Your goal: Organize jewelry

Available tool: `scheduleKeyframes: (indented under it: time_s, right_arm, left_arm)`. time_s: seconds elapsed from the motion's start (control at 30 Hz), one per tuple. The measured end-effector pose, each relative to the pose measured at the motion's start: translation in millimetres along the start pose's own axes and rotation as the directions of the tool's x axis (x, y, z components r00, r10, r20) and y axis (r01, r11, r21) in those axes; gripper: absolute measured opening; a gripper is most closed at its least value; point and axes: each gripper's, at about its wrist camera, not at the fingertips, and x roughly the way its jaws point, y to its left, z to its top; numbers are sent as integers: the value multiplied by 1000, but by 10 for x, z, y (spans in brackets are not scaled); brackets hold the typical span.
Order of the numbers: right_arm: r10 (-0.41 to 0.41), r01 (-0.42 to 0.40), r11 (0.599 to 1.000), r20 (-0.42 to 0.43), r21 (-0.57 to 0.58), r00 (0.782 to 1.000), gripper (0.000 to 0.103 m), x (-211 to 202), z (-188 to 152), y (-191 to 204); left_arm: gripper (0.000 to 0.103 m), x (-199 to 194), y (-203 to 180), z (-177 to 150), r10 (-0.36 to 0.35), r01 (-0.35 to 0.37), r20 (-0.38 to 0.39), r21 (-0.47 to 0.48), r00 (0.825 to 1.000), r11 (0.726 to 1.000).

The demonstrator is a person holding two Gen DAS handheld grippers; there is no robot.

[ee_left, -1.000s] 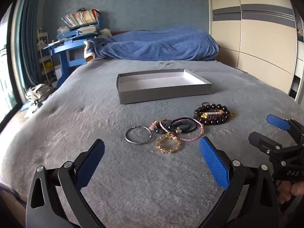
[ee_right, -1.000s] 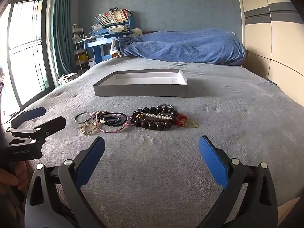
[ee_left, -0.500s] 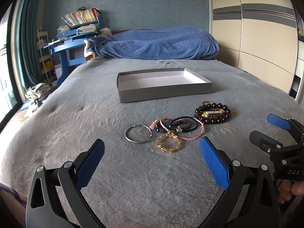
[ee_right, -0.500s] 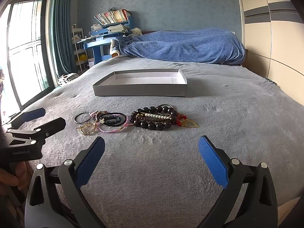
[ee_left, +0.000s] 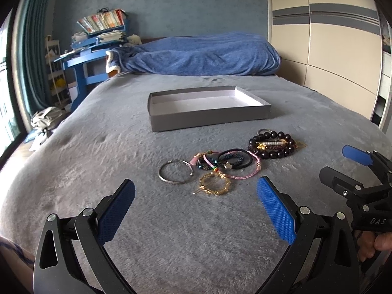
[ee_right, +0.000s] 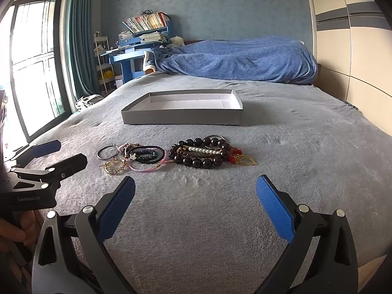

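Note:
Jewelry lies in a loose row on the grey bedspread: a silver bangle (ee_left: 175, 175), a gold ring-shaped piece (ee_left: 215, 185), a pink cord bracelet (ee_left: 245, 171) tangled with dark hair ties, and a dark bead bracelet (ee_left: 272, 145). The same bead bracelet (ee_right: 201, 156) and silver bangle (ee_right: 107, 151) show in the right wrist view. Behind them stands an empty grey tray (ee_left: 208, 120), also seen as the grey tray (ee_right: 181, 118). My left gripper (ee_left: 195, 207) hovers open just short of the gold piece. My right gripper (ee_right: 195, 203) hovers open short of the beads. Neither holds anything.
A rumpled blue blanket (ee_left: 196, 57) lies across the far end of the bed. A blue desk with stacked books (ee_left: 98, 39) stands at the back left, a window (ee_right: 31, 61) at the left, and wardrobe doors (ee_left: 330, 49) along the right.
Both grippers have eased slightly forward toward the jewelry; the pieces sit a touch lower and closer in both views. Nothing has been picked up or shifted.

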Motion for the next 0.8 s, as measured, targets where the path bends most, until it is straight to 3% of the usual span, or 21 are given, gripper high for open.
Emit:
scheduleKeyframes:
  time_s: [0.8]
  right_arm:
    - [9,-9,1000,-2,4,1000,98,15,-6,-1]
  left_arm:
    - [99,29,20,26,25,-25,-14,-5,1000,1000]
